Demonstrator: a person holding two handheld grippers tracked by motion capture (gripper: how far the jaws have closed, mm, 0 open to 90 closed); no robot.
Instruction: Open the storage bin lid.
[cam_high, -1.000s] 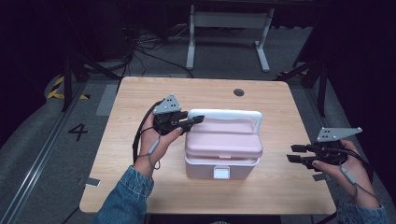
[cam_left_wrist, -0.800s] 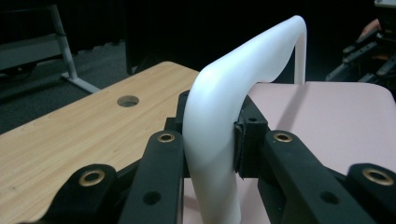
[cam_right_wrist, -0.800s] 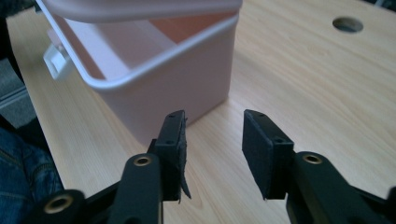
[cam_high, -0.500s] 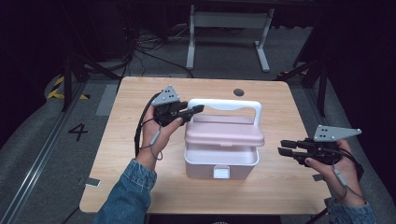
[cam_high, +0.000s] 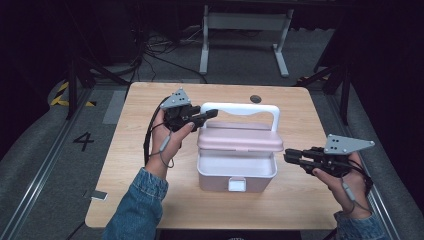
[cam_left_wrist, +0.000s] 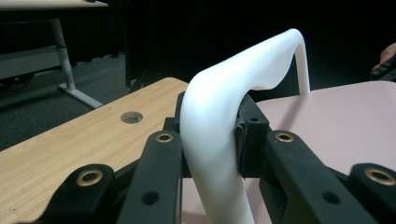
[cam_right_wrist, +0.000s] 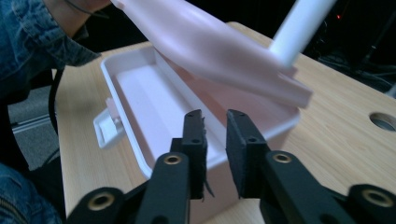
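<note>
A pink-and-white carry box (cam_high: 235, 172) stands mid-table, its front latch (cam_high: 236, 185) hanging loose. Its pink lid (cam_high: 240, 142) is tilted up at the front, so the empty white inside (cam_right_wrist: 140, 93) shows beneath the lid (cam_right_wrist: 210, 42). My left gripper (cam_high: 209, 114) is shut on the left bend of the white handle (cam_high: 240, 107); the handle (cam_left_wrist: 210, 121) sits clamped between the black pads. My right gripper (cam_high: 287, 157) hovers just off the box's right wall, jaws a narrow gap apart with nothing between them (cam_right_wrist: 215, 126).
The wooden table (cam_high: 135, 150) has a round cable hole (cam_high: 256, 98) at the back. A denim sleeve (cam_high: 135, 210) crosses the front left. A white desk frame (cam_high: 245, 30) stands on the dark floor beyond.
The left gripper has drawn the handle up and back, raising the lid's front edge off the box. The right gripper has moved left and slightly toward me, closer to the box's right wall.
</note>
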